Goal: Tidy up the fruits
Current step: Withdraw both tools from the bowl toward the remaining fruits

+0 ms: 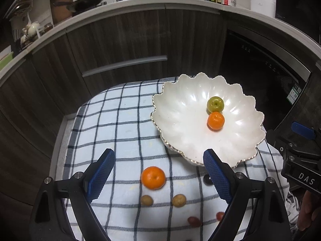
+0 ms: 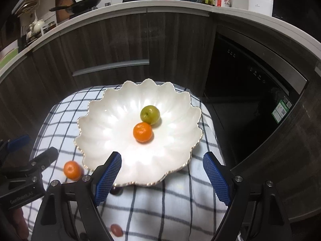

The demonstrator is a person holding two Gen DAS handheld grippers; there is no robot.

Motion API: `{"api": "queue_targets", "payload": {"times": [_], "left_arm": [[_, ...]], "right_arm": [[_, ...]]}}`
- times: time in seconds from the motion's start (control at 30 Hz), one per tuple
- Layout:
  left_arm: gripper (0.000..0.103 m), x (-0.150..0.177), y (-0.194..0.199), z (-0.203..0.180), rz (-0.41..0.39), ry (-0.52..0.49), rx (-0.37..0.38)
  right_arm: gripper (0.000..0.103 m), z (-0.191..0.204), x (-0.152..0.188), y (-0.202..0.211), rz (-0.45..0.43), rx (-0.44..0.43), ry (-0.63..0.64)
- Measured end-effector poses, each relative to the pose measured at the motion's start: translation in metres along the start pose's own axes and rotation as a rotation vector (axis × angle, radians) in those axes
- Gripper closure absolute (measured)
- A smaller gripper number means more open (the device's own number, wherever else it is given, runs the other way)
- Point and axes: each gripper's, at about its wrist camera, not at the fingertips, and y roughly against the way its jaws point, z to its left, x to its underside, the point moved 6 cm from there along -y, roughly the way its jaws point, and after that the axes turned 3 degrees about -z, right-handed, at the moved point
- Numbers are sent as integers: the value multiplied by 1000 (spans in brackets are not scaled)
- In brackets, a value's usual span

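Observation:
A white scalloped bowl (image 1: 180, 124) (image 2: 112, 132) sits on a checked cloth and holds a green fruit (image 1: 215, 104) (image 2: 150, 114) and a mandarin (image 1: 215, 121) (image 2: 142, 132). A second mandarin (image 1: 153, 177) (image 2: 72, 170) lies on the cloth left of the bowl, between the fingers of my open, empty left gripper (image 1: 159, 173). Two small brown fruits (image 1: 179, 200), two red grapes (image 1: 194, 221) (image 2: 116, 230) and a dark grape (image 1: 207, 179) (image 2: 116, 190) lie nearer. My right gripper (image 2: 162, 175) is open and empty over the bowl's near rim.
The checked cloth (image 1: 120, 124) covers a small table that ends close behind the bowl. Dark cabinet fronts (image 1: 120, 40) and a black appliance (image 1: 260, 76) stand beyond. The right gripper's body (image 1: 301, 160) shows at the right edge of the left wrist view.

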Motion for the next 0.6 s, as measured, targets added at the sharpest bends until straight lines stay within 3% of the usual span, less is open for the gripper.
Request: {"api": "queue_targets", "payload": {"times": [0.6], "left_arm": [[13,73,37,0,56,2,37]], "right_arm": [[19,19,60,40,35,-47,37]]}}
